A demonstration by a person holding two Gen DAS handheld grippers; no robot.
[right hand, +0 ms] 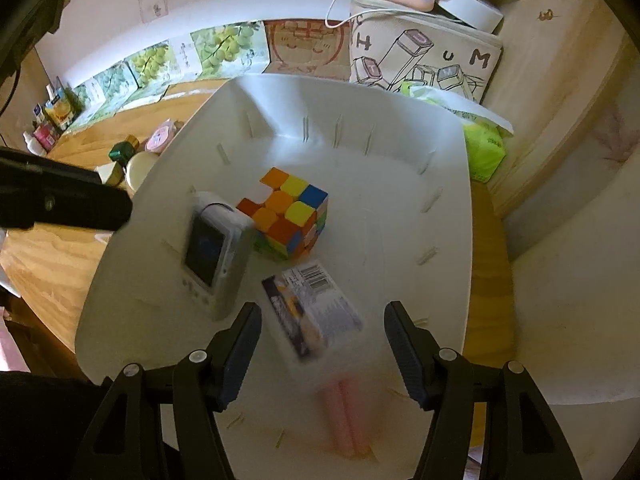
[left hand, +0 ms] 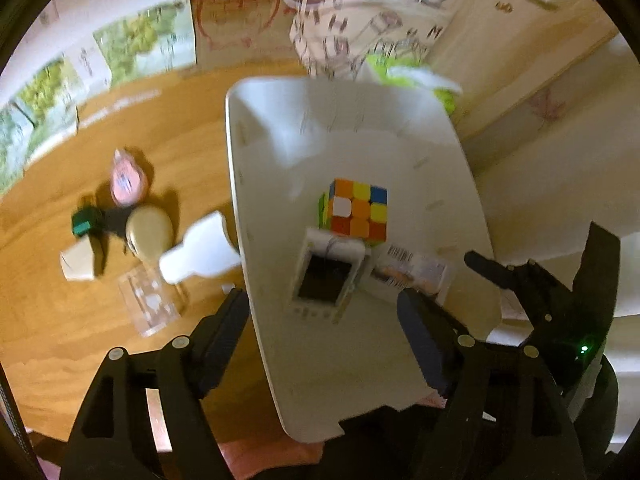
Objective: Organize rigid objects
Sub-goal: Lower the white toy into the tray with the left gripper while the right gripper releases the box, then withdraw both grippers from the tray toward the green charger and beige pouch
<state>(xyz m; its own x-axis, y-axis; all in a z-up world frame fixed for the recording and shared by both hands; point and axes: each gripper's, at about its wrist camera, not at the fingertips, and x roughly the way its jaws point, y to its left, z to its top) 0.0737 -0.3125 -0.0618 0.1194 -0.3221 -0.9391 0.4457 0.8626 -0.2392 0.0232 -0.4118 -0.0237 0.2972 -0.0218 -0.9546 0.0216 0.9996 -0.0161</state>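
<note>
A white bin (left hand: 256, 184) (right hand: 448, 264) holds a colourful puzzle cube (left hand: 358, 212) (right hand: 286, 218), a small white camera-like device (left hand: 326, 276) (right hand: 212, 248) and a clear pack with a barcode and pink sticks (right hand: 312, 312) (left hand: 412, 268). My left gripper (left hand: 324, 320) is open above the bin's near left rim. My right gripper (right hand: 318, 332) is open just above the pack, which looks blurred. The right gripper (left hand: 532, 280) also shows in the left wrist view.
On the wooden table left of the bin lie a white bottle (left hand: 200, 252), a cream oval case (left hand: 148, 232), a pink round item (left hand: 128, 180), a green-capped object (left hand: 84, 220), a beige block (left hand: 78, 264) and a clear box (left hand: 150, 300). A printed bag (right hand: 424, 56) stands behind.
</note>
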